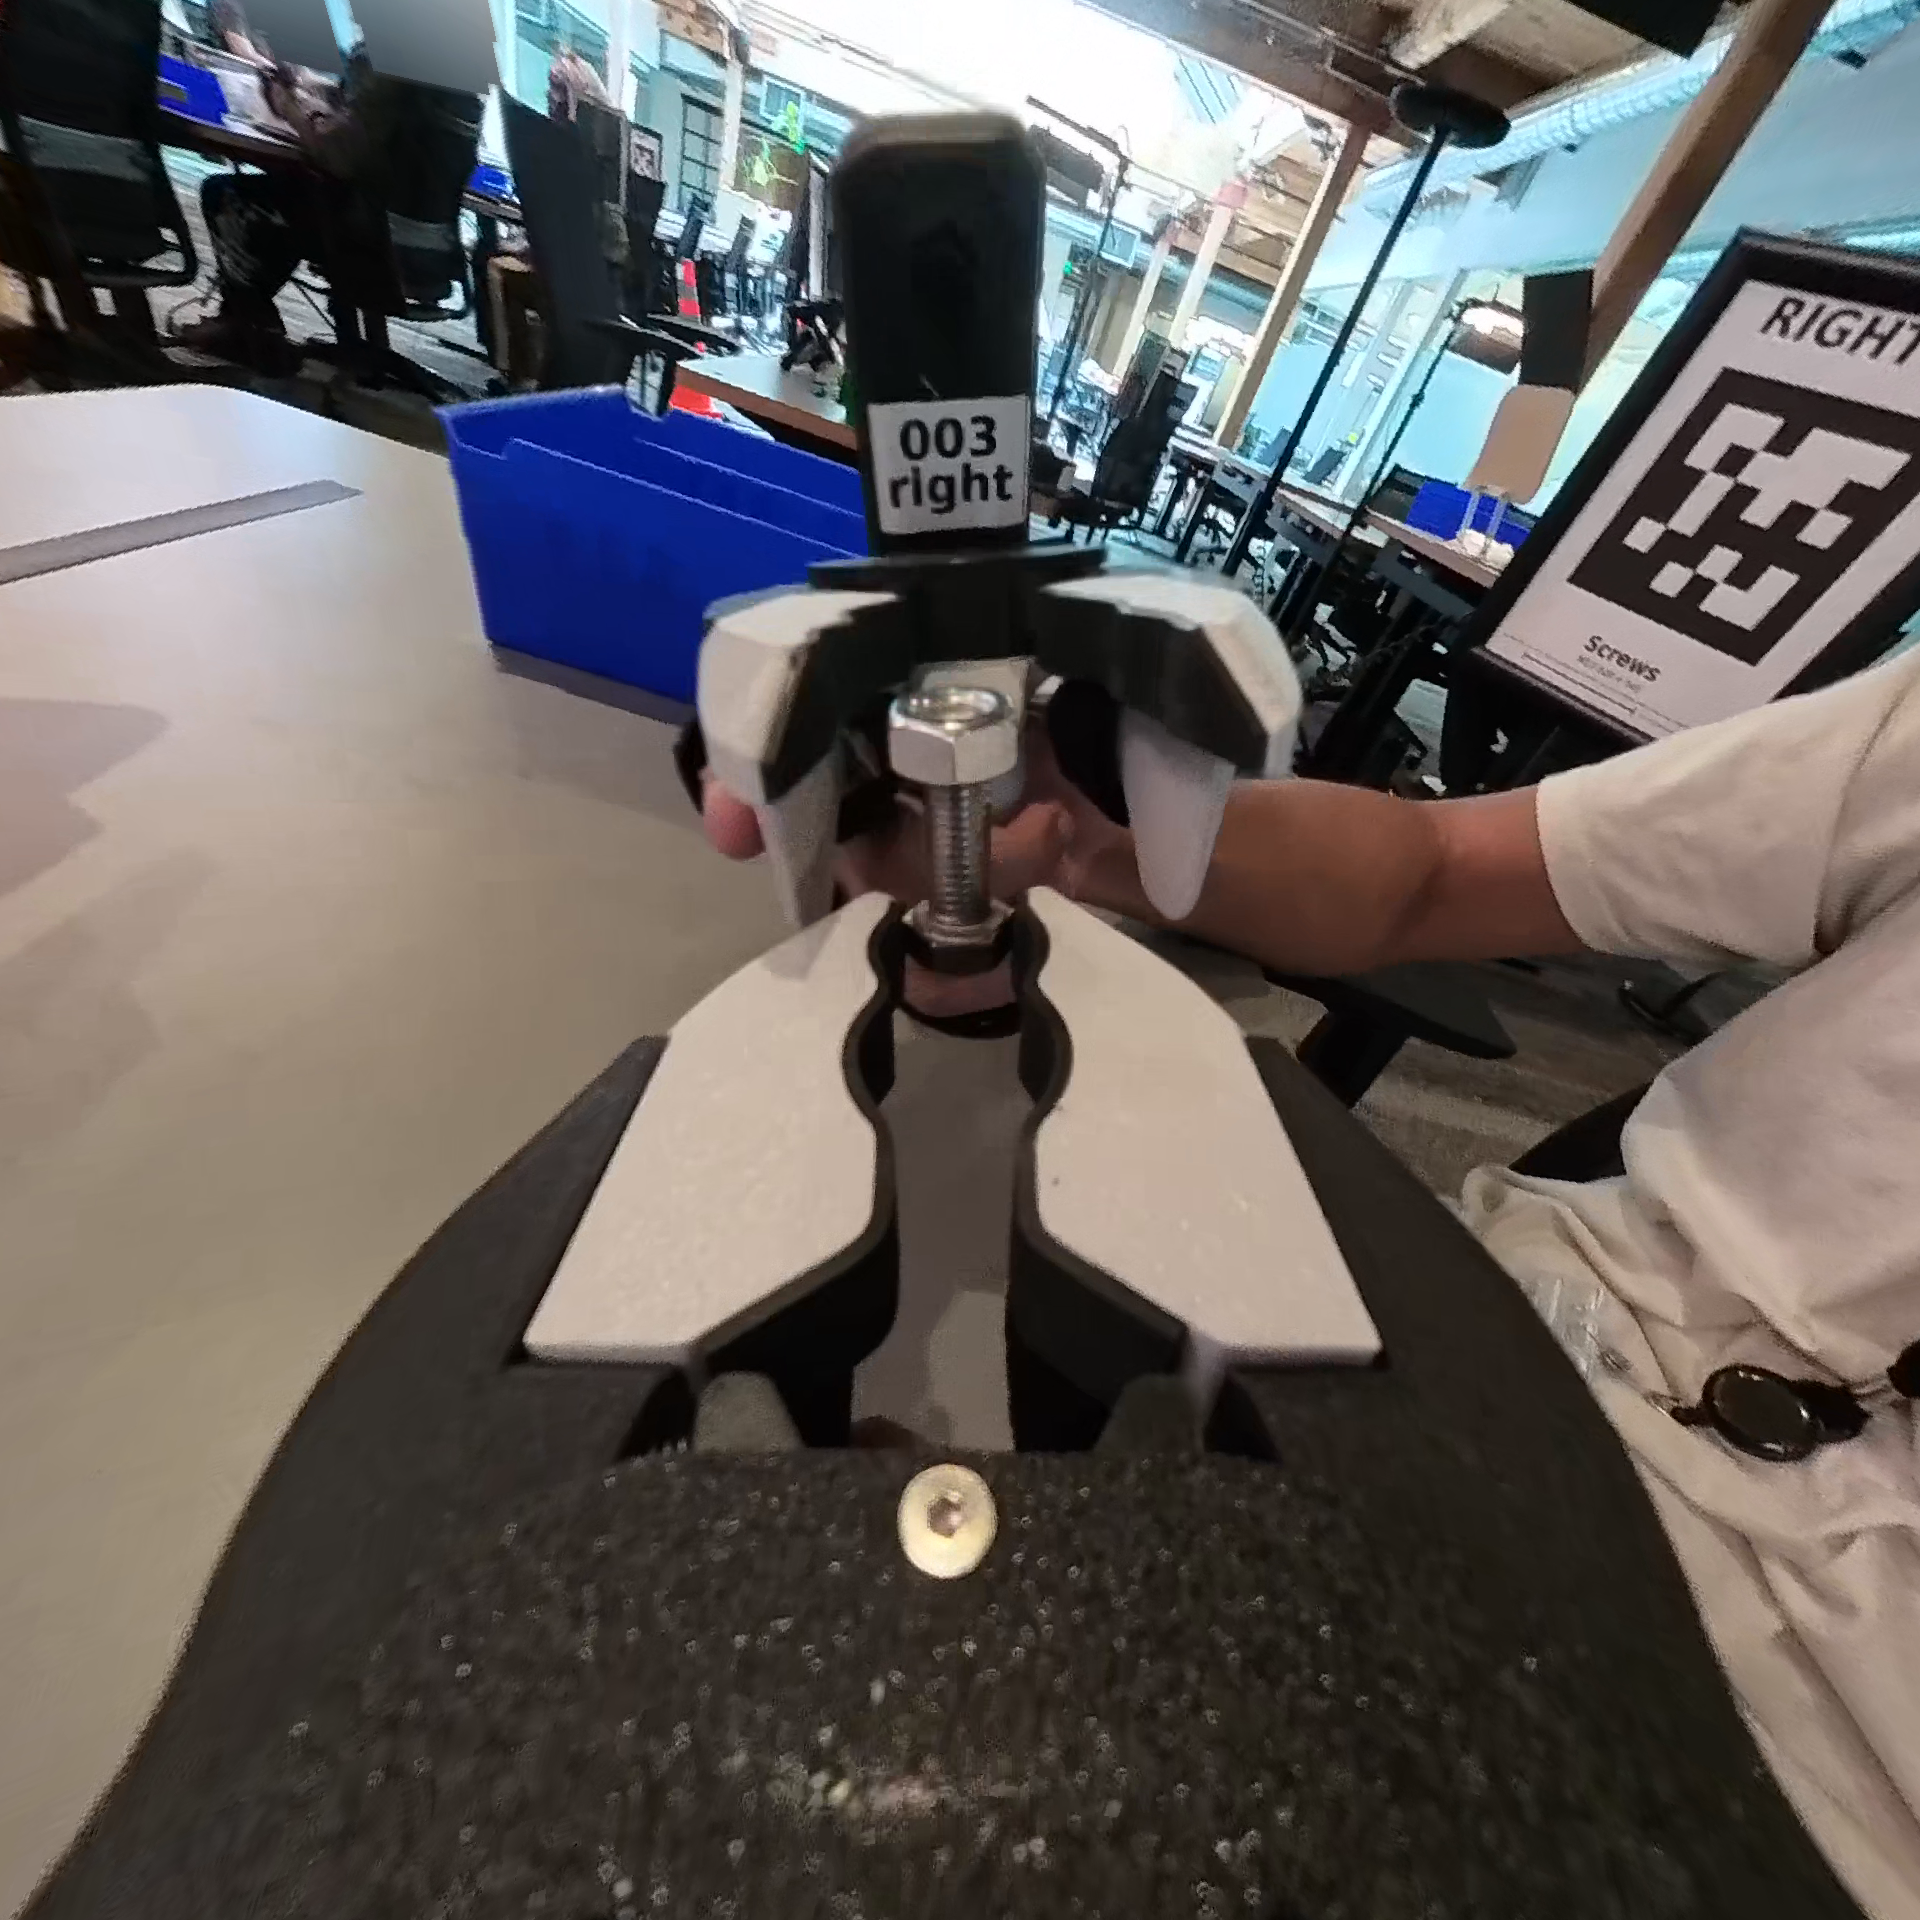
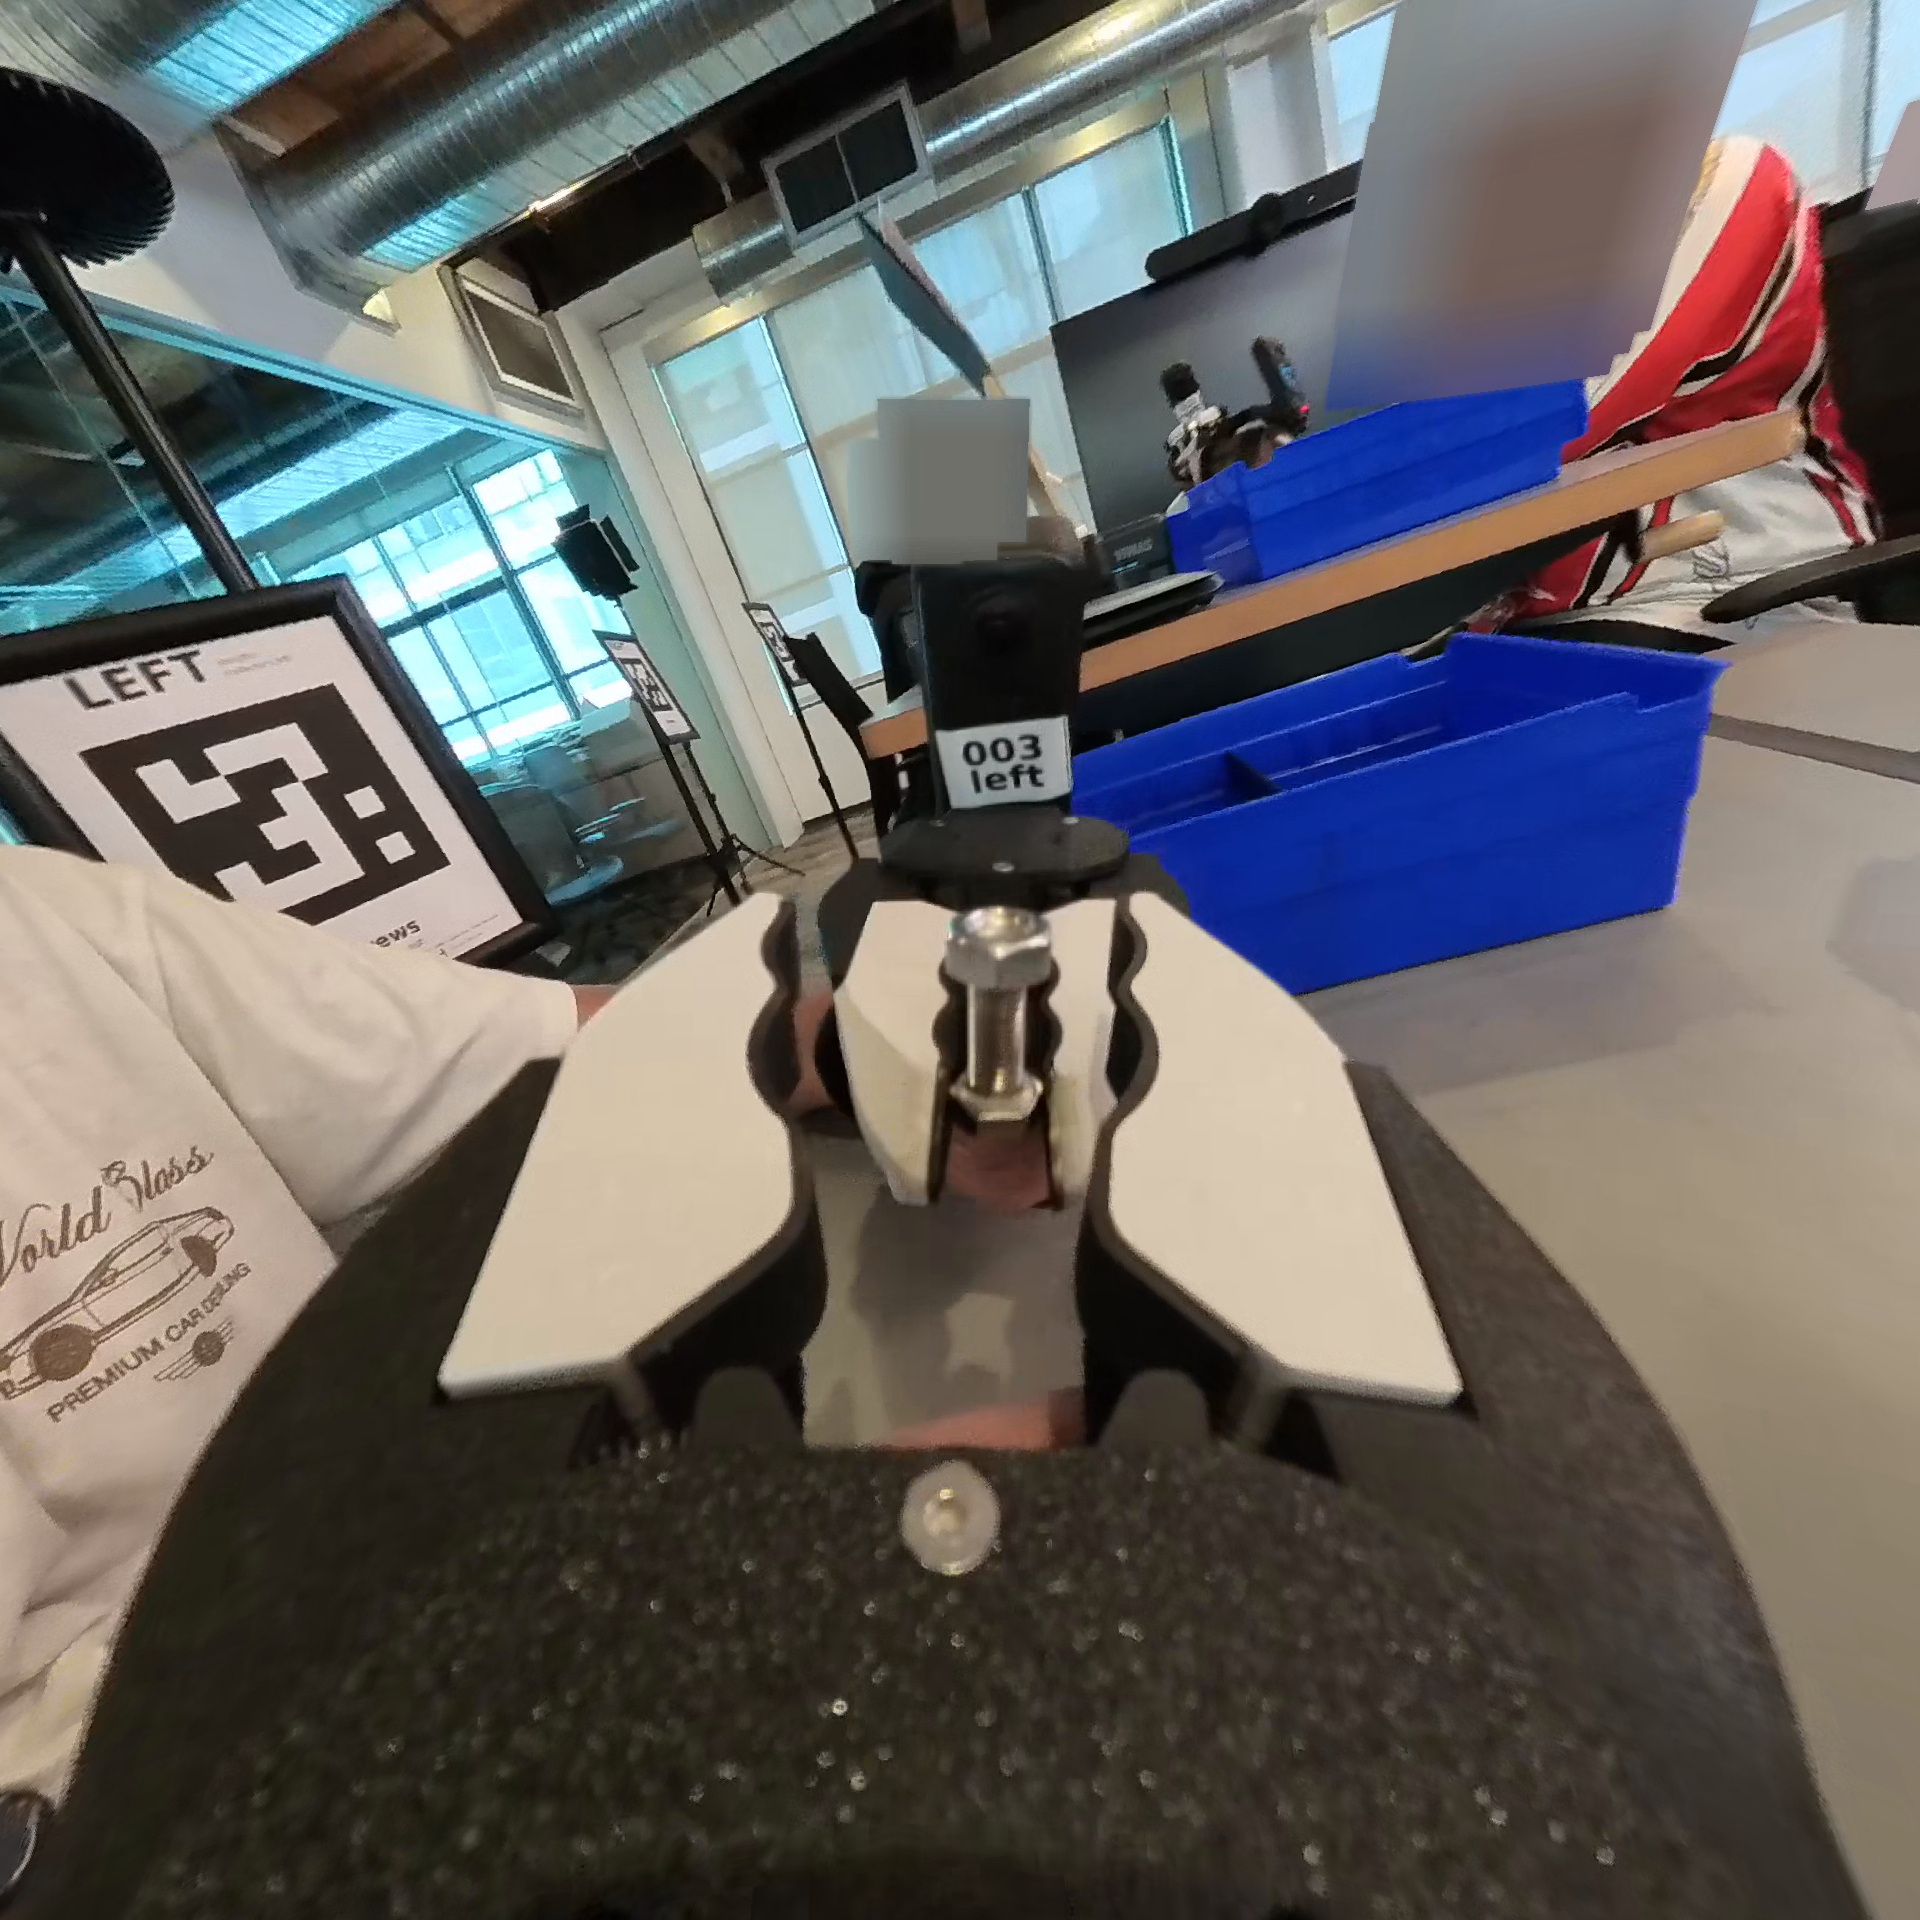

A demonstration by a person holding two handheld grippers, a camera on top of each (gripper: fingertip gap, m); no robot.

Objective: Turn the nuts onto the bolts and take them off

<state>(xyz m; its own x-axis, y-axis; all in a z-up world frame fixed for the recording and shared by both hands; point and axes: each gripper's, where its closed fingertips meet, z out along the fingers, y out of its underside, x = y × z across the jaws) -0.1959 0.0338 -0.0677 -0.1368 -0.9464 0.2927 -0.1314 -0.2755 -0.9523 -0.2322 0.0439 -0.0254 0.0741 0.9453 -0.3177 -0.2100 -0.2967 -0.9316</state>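
Two grippers – left hand-held gripper (image 1: 951, 940) clamps bolt (image 1: 951, 852) | nut (image 1: 951, 740) on

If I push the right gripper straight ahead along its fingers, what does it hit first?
Most likely the nut on the bolt, which the left gripper holds by its head right in front of it. The right gripper looks open around that nut already, so contact would be almost immediate.
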